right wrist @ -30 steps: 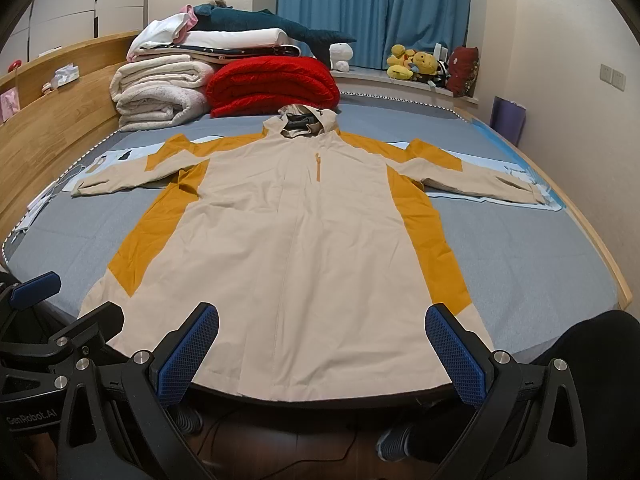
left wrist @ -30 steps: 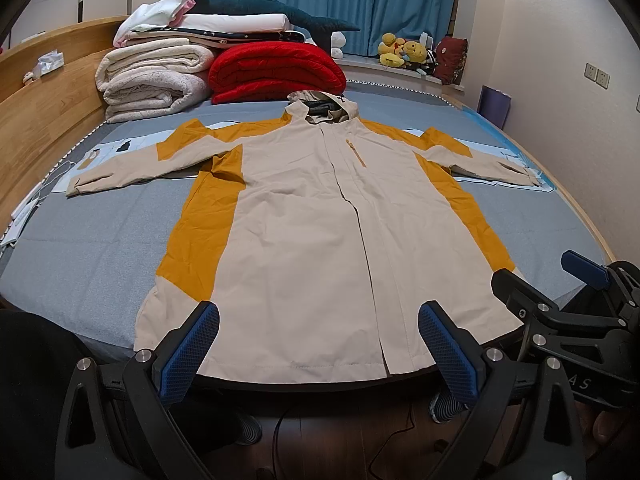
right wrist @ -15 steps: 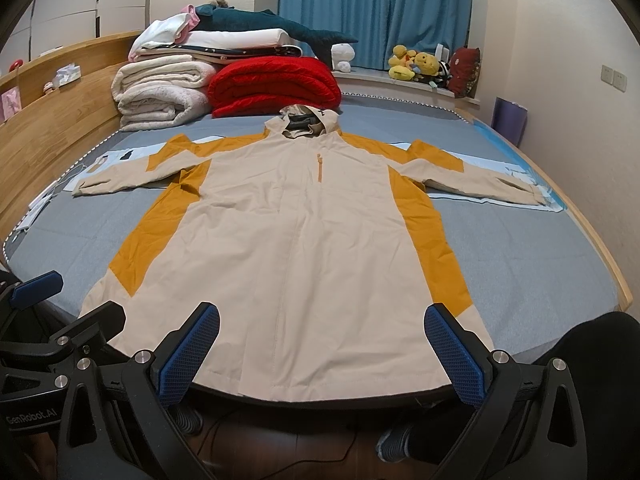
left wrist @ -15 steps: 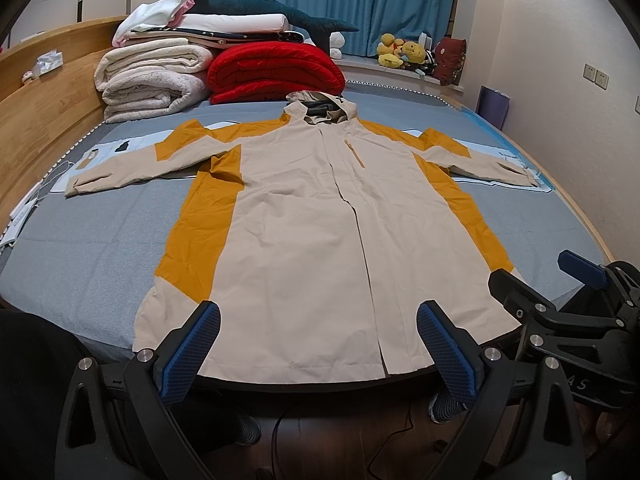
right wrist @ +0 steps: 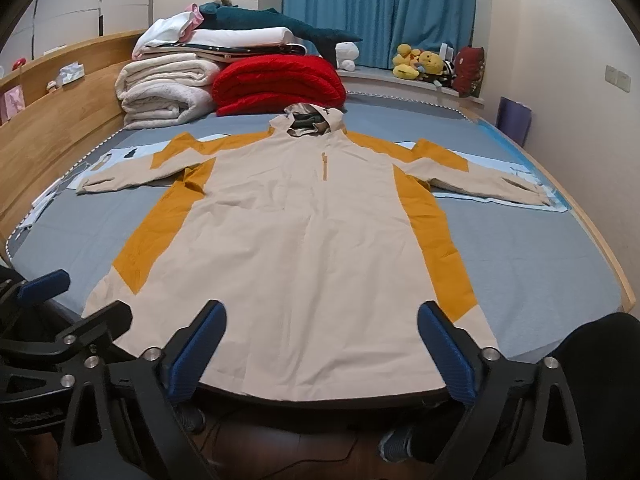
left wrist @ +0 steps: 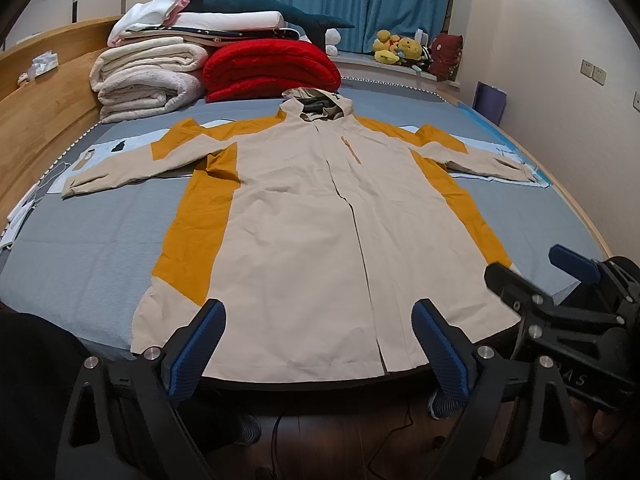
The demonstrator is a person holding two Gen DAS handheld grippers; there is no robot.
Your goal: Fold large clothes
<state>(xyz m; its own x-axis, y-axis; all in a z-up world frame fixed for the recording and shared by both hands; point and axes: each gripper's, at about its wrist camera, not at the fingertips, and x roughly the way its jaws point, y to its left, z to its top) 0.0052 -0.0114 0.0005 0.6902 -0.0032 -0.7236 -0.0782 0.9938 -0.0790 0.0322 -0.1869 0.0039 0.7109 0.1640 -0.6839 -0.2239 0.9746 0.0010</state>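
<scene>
A long beige hooded coat (left wrist: pixel 304 232) (right wrist: pixel 312 240) with mustard-yellow side and shoulder panels lies flat, front up, on the grey-blue bed (left wrist: pixel 80 240), both sleeves spread sideways and its hem at the near edge. My left gripper (left wrist: pixel 320 344) hovers in front of the hem, above the floor, jaws wide and closing slightly, nothing between them. My right gripper (right wrist: pixel 322 346) hangs the same way before the hem, jaws wide and closing slightly, also with nothing between them. Each gripper shows in the other's view: the right gripper (left wrist: pixel 568 280) and the left gripper (right wrist: pixel 60 304).
Folded white blankets (left wrist: pixel 148 80) and a red duvet (left wrist: pixel 268 68) are stacked at the head of the bed, with plush toys (left wrist: pixel 396 50) on the sill. A wooden headboard (left wrist: pixel 44 120) runs along the left, a wall on the right. Dark floor and shoes (right wrist: pixel 394 444) lie below.
Both grippers' jaws have narrowed a little. Neither hand has moved and the coat lies as before.
</scene>
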